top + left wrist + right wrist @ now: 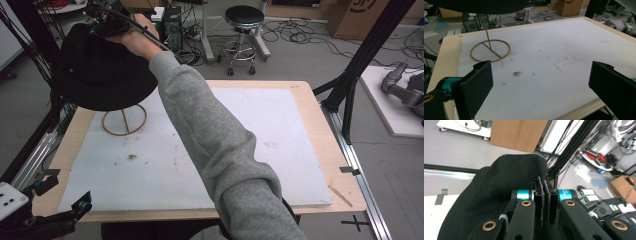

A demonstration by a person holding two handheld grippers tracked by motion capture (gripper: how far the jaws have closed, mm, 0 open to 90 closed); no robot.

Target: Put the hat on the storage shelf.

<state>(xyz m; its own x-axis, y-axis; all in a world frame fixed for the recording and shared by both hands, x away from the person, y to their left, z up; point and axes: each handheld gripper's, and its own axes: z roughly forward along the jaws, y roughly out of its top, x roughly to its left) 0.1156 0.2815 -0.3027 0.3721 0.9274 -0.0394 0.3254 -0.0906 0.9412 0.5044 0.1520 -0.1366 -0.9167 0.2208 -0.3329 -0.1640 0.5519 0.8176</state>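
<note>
A black brimmed hat (100, 75) hangs over a thin wooden stand at the table's far left; the stand's ring base (124, 121) lies on the white mat. In the left gripper view the stand's pole (486, 30) runs up under the hat brim (479, 6). My right gripper (107, 22) is above the hat, reached across on a grey-sleeved arm. In the right gripper view its jaws (543, 181) are shut on a fold of the hat's crown (506, 177). My left gripper (75, 207) waits open at the near left corner, with nothing between its jaws (541, 67).
A stained white mat (260, 130) covers most of the wooden table (320, 150). A black frame post (350, 95) stands at the right edge. Behind the table are a stool (243, 30), cables and a cardboard box (360, 17) on the floor.
</note>
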